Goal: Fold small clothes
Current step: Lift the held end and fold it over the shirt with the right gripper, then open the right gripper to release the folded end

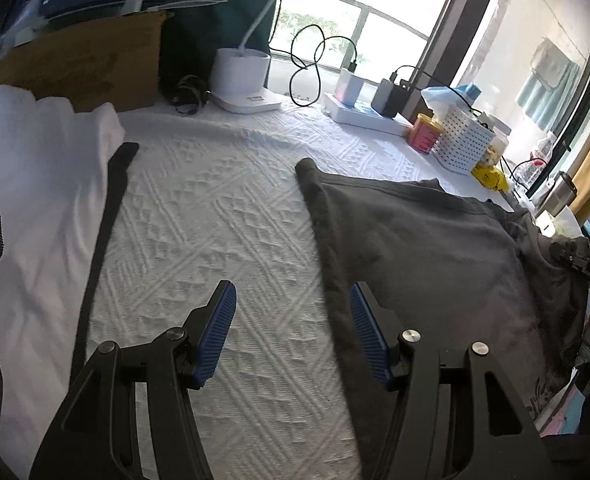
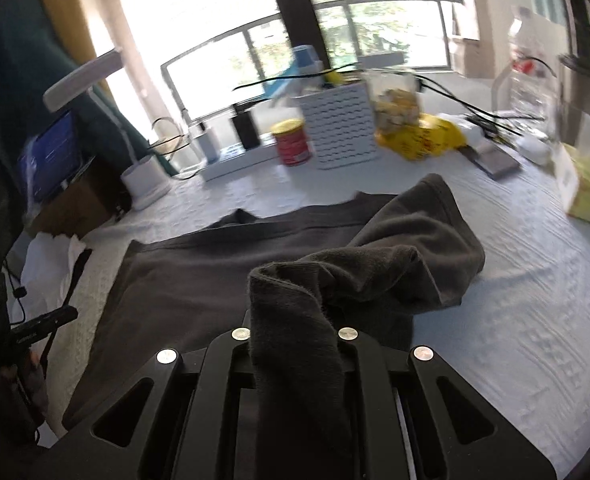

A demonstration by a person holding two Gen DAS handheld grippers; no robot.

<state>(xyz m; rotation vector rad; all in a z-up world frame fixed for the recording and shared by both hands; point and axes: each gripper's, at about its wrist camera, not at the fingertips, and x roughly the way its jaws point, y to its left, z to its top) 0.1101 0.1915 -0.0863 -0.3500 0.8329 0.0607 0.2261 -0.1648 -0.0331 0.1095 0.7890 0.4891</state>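
A dark grey garment [image 1: 423,248] lies spread on the white textured table cover [image 1: 223,216]. My left gripper [image 1: 291,332] is open and empty, low over the cover, with its right finger above the garment's left edge. In the right wrist view the same grey garment [image 2: 223,272] lies flat, with its right part lifted and bunched. My right gripper [image 2: 295,340] is shut on a fold of that garment and holds it above the flat part. The fingertips are hidden by the cloth. A white garment with a black edge [image 1: 43,184] lies at the left.
At the back stand a white lamp base [image 1: 241,76], chargers with cables [image 1: 359,92], a red can [image 2: 293,142], a white perforated basket [image 2: 341,128], a yellow bag [image 2: 423,138], a cardboard box [image 1: 75,64] and a yellow tissue box [image 2: 589,184] at the right.
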